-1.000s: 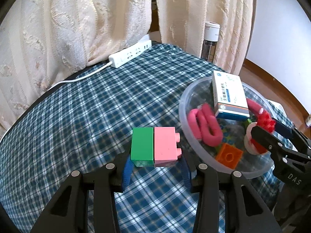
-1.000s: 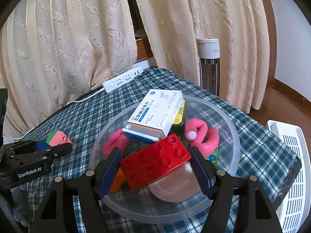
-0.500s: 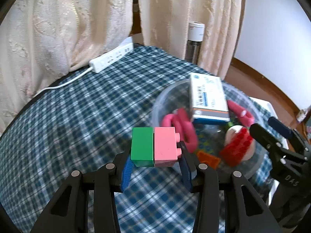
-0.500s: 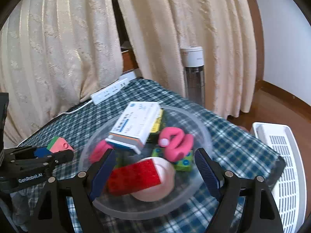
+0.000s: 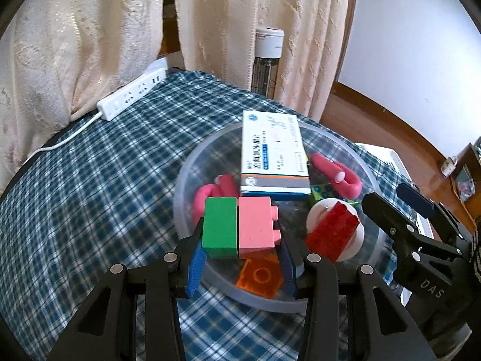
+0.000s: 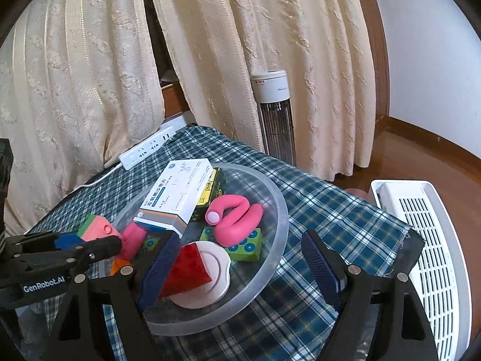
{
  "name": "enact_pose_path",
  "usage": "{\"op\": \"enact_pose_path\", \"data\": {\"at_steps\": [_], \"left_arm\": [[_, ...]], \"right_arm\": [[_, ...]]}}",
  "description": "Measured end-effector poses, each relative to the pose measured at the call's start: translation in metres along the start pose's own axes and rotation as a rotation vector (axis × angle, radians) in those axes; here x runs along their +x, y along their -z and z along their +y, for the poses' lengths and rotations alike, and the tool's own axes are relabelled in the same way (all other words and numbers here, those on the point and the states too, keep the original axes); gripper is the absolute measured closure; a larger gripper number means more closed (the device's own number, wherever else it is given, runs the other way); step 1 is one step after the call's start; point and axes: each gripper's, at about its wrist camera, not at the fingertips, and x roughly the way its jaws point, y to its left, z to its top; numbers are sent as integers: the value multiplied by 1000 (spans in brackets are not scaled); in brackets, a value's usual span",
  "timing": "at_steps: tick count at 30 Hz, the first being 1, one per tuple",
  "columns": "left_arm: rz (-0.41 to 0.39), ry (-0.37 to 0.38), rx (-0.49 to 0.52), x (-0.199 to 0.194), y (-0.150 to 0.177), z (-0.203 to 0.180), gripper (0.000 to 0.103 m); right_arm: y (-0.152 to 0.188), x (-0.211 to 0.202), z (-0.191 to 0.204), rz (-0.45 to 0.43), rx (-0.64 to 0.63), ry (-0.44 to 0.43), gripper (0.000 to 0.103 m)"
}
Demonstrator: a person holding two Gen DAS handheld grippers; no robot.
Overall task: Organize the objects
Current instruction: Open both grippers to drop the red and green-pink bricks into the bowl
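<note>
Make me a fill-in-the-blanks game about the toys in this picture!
1. The left gripper holds a green and ___ block.
2. The red brick lies on a white ___.
3. The medicine box sits in the clear ___.
4. The right gripper is ___.

Missing words: pink; lid; bowl; open

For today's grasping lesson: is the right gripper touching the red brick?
Apart. The right wrist view shows the right gripper with jaws wide, just opened; the red brick lies on the white lid, clear of both pads.
</note>
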Motion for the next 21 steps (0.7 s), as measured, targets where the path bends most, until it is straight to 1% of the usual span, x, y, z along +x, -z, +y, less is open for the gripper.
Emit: {"op": "enact_pose_path", "data": {"at_steps": [7,11,13,14,21], "left_arm": [[13,21,21,10,-1,-9,59],[20,33,19,13,-2,-10,56],[23,39,9,14,-3,-9,47],[21,38,4,14,-3,-8,46],[2,34,-7,7,-1,-1,45]], "right_arm": [[0,2,-5,5,15,3,17],[0,4,-6,7,18,5,17],[0,4,-6,7,18,5,17],[0,4,-7,8,18,6,17],[1,4,-8,12,22,11,17]]}}
